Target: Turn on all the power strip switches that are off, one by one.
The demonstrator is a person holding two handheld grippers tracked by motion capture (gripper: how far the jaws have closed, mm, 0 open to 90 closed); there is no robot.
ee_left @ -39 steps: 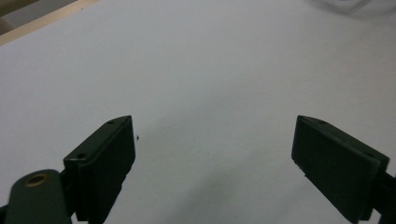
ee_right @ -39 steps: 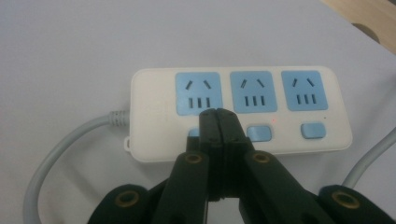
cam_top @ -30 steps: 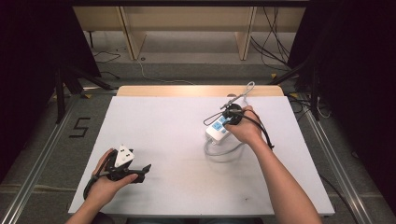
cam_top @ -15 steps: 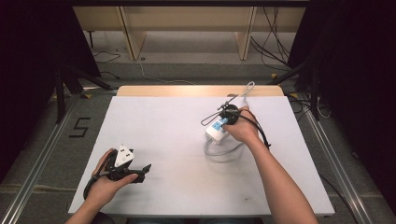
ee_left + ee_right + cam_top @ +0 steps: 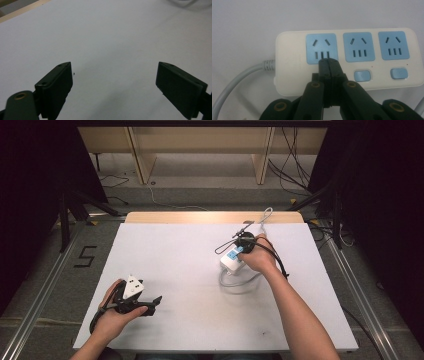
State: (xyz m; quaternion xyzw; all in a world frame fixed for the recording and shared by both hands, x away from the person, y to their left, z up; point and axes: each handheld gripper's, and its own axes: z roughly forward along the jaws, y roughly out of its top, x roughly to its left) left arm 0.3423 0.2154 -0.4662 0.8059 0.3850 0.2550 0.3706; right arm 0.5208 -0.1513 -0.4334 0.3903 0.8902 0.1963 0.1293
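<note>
With jaws pressed together and empty, the right gripper (image 5: 328,61) is pressing down on a rigid, light-looking power strip (image 5: 347,62), likely best grasped across its narrow sides, as the left gripper (image 5: 115,82) is waiting wide open, holding nothing.

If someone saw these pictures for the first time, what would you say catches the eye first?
Most striking is the white power strip with three blue sockets, lying right of the table's middle, its grey cable curling away. The right gripper, jaws shut, presses its tips down on the strip just below the socket nearest the cable. Near the table's front left corner, the left gripper is open over bare white tabletop.
</note>
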